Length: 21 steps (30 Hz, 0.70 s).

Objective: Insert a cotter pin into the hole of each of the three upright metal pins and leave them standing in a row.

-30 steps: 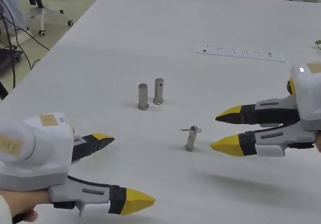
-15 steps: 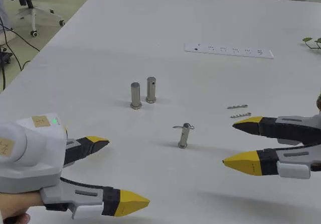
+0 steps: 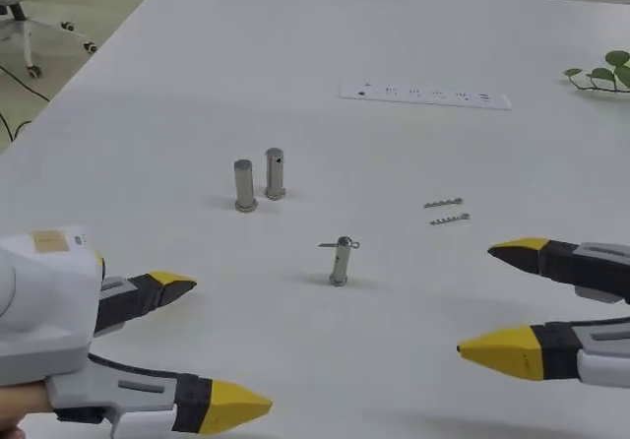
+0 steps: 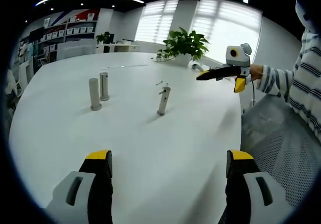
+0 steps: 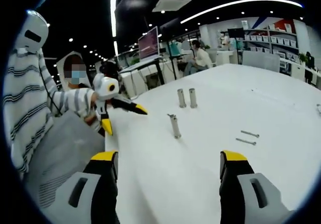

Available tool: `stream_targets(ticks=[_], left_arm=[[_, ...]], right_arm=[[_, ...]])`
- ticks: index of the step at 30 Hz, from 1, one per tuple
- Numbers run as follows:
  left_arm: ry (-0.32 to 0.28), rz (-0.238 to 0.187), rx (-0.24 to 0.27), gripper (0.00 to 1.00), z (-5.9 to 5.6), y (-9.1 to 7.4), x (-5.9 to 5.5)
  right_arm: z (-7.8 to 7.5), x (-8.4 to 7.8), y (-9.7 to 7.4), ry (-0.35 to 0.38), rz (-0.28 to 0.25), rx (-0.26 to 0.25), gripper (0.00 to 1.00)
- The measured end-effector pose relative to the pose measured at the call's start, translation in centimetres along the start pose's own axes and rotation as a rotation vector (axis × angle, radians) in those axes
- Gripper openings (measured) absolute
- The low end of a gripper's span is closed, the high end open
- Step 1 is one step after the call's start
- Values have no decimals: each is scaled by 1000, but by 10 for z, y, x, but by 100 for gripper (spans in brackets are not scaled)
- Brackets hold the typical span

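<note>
Right of the pinned pin (image 3: 341,262) lie two cotters (image 3: 443,203); two bare pins (image 3: 244,184) stand behind-left. Empty, the left gripper (image 3: 229,343) and right gripper (image 3: 479,298) spread fingers wide; grasping a cotter seems next.

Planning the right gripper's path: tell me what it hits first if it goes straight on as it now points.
Likely the metal pin holding a cotter pin, nearly centred ahead of the right gripper; depth is uncertain.

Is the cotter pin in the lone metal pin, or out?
In: a thin cotter pin crosses the lone metal pin near its top, sticking out on both sides.
</note>
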<state>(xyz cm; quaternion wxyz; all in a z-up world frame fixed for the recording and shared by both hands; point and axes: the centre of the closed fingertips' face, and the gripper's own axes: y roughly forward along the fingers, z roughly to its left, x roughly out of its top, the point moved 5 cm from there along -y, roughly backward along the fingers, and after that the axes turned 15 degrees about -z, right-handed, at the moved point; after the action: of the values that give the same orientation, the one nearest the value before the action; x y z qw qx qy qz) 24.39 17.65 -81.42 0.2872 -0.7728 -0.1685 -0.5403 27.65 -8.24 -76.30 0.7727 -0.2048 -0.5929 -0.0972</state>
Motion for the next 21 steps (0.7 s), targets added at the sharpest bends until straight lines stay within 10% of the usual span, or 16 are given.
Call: stream_targets(ticks=[21], left_arm=[[23, -2, 16, 95, 12, -4, 8]], right_arm=[[-8, -16, -20, 38, -35, -116, 100]])
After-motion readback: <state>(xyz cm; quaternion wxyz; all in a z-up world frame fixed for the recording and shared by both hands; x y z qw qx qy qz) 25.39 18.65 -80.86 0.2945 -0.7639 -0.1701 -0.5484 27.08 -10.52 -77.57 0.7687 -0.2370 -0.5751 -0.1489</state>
